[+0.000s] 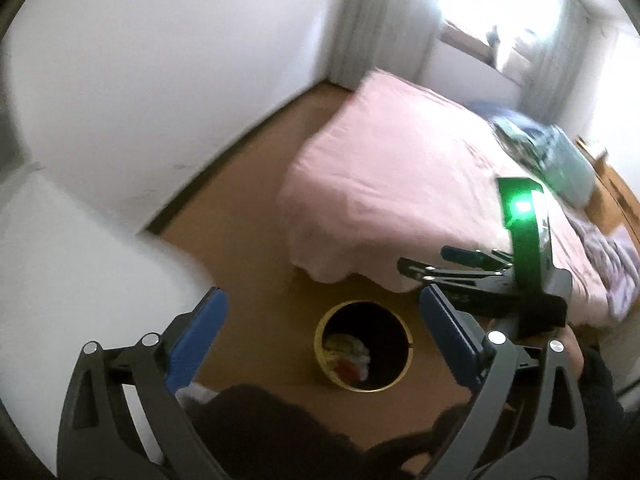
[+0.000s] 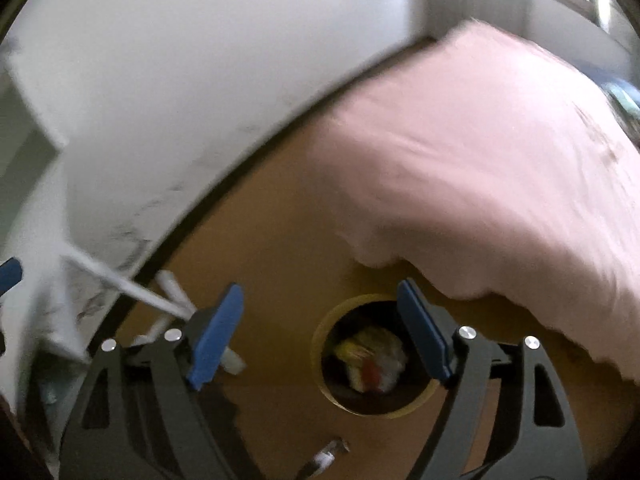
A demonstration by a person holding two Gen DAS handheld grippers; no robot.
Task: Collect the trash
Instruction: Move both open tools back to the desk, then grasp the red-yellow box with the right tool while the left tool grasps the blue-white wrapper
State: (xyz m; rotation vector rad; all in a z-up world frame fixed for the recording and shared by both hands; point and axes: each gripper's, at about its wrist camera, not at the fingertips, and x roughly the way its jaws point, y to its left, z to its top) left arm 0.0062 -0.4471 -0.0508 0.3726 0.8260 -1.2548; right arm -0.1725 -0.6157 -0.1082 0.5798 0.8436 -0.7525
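Bedroom, white wall (image 1: pixel 160 80), brown floor (image 1: pixel 260 208). Landmark is the bin. Both views are motion-blurred.

Bed (image 1: pixel 400 168) with pink cover sits just beyond the bin, its draped edge hanging near the bin's far rim. Window (image 1: pixel 500 8) and curtain are well beyond the bin, past the bed. A white panel or furniture edge (image 1: pixel 80 248) is left of the bin, unclear what.

Bin (image 1: pixel 363 346): round, yellow rim, dark inside, upright on the floor, open top. It looks stiff; if it needs moving, I'd pinch the rim wall.

Trash (image 2: pixel 372 360) is already in the bin bottom: crumpled wad, yellow, white and red. It looks like paper or wrapper, so probably light, soft, crushable and not fragile. It would squash under a pinch, so grab the bulk, not a loose corner.

Loose bits lie left of the bin on the floor: white tubes (image 2: pixel 172 288), probably rolled paper or plastic, light, and may roll. I'd pinch one mid-length, across the axis. A small whitish scrap (image 2: pixel 326 458) lies on the near side of the bin; too blurred to identify, likely light, maybe slippery.

Left gripper (image 1: pixel 320 332) hangs above the bin, fingers wide apart, nothing between them. Right gripper (image 2: pixel 320 332) likewise, fingers spread, empty, bin showing through the gap. Right gripper also shows in the left view to the right of the bin.

Judgement: a drop into the bin looks done; the floor bits are next.
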